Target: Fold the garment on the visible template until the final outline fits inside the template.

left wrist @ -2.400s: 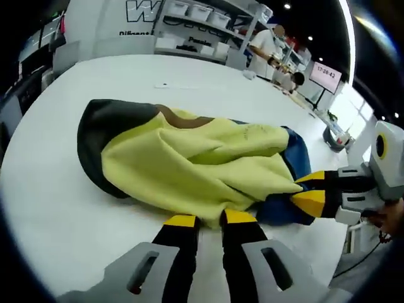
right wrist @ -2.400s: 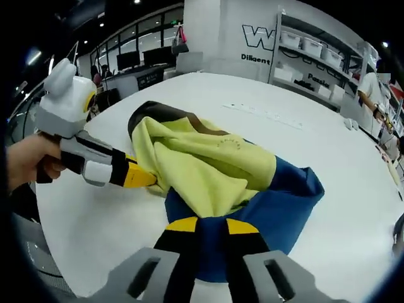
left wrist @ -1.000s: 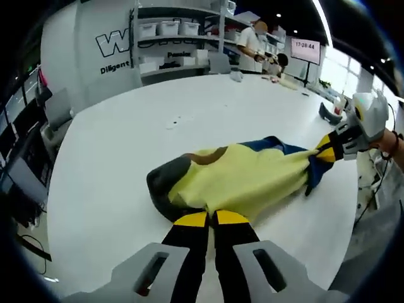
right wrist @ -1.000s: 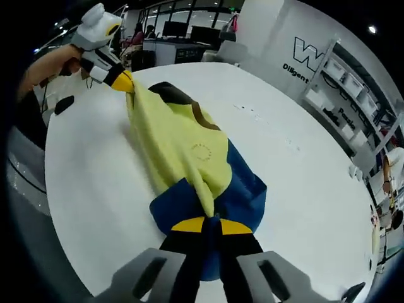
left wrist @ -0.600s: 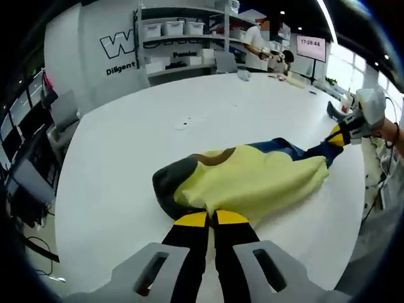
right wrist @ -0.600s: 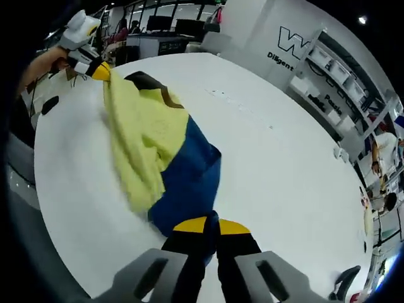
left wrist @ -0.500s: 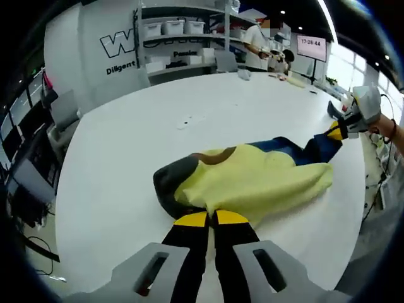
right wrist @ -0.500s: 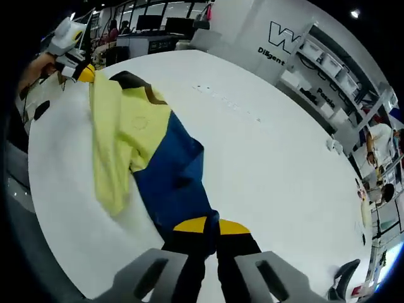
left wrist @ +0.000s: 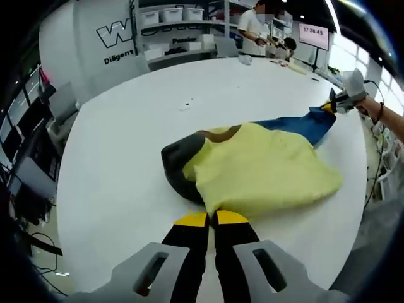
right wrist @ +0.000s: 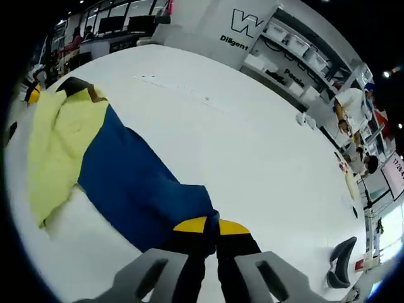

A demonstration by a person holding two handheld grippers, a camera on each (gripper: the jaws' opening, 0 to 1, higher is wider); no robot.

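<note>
The garment [left wrist: 259, 167] is pale yellow over most of its body, with a royal-blue part [right wrist: 136, 189] beside the yellow, a black end [left wrist: 177, 161] and a brown band [left wrist: 218, 134] at the collar. The desk [left wrist: 126, 145] under it is plain white. Both grippers, the left gripper [left wrist: 210, 219] and the right gripper [right wrist: 211, 225], have black fingers [left wrist: 186, 243] tipped with yellow pads and grey bodies. Beyond the desk, the wall [left wrist: 95, 31] is white with dark lettering.
</note>
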